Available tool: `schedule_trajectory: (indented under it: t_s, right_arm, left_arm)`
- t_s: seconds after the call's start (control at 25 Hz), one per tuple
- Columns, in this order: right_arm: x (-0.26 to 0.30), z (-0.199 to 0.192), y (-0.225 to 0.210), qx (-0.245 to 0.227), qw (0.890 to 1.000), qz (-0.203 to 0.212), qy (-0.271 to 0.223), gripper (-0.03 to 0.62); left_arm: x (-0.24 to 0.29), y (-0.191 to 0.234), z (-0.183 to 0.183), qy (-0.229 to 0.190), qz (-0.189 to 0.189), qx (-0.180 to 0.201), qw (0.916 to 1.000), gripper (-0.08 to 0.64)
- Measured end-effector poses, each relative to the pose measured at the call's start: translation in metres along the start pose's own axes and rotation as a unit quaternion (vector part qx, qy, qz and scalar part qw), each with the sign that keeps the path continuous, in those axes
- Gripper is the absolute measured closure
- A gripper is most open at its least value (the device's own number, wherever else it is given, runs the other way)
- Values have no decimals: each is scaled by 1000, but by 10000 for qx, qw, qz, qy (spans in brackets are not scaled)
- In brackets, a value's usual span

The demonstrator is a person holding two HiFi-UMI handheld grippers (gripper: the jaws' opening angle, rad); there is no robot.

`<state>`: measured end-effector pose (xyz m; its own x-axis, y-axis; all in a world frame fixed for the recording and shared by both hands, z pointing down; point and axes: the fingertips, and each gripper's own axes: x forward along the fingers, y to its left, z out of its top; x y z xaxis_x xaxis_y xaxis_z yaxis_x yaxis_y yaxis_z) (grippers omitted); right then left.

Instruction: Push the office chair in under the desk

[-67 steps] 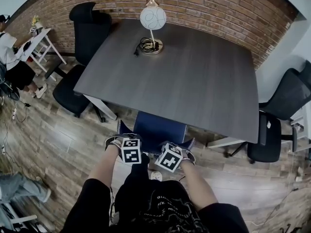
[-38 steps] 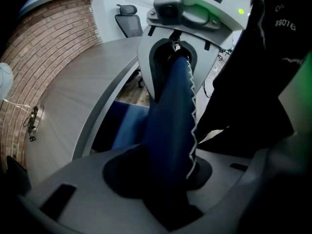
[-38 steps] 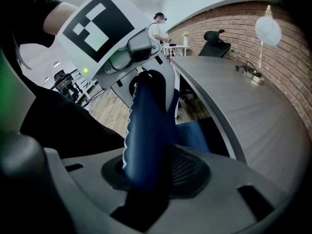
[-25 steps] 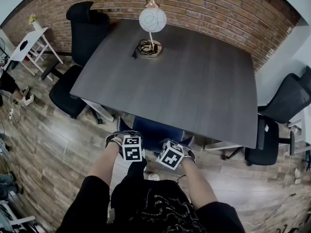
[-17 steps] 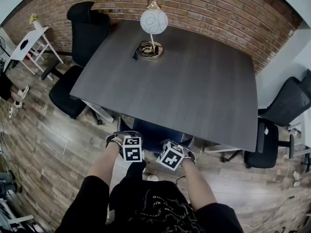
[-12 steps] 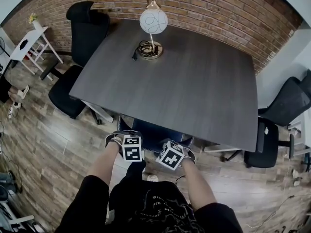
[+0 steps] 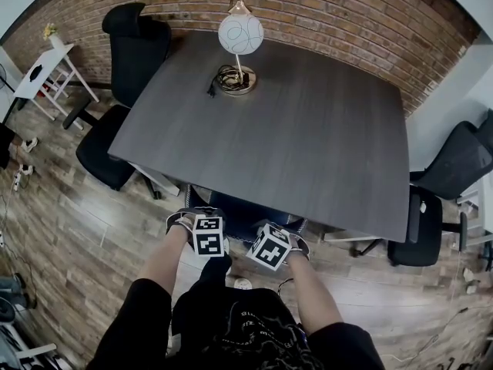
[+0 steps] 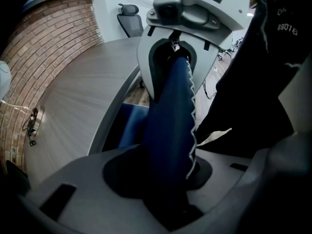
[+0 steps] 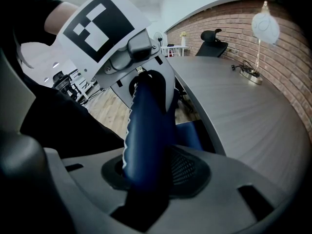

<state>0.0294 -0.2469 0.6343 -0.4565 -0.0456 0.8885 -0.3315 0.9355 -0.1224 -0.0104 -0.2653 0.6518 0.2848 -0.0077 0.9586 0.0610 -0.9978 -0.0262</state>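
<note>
Blue office chair [image 7: 248, 208] sits at the worktop [image 7: 293, 129] near edge, seat tucked under. Left gripper [image 7: 194, 217] and right gripper [image 7: 288, 239] both clamped on its backrest top, side by side. Lamp [image 7: 240, 33] at far edge.

1. The office chair [image 7: 245, 206] is dark blue, with white zigzag stitching along its edge.
2. The desk [image 7: 308, 129] is dark grey with fine wood-grain streaks.
3. The wall [image 7: 347, 14] is red-brown brick with pale mortar lines.
4. The floor [image 7: 85, 222] is brown planks of mixed tones.
5. The lamp [image 7: 239, 33] has a white globe and a brass-coloured base.
6. The left tool [image 7: 191, 220] and the right tool [image 7: 293, 243] are grey, with cubes bearing black-and-white square markers.
</note>
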Motion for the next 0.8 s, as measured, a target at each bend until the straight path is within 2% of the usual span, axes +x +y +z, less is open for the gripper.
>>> schedule_trajectory:
  t_s: [0.8]
  right_arm:
    - [0,6,-20,4,10000,-84,-13,449]
  left_arm:
    - [0,23,1,-52,154,92,9998,410]
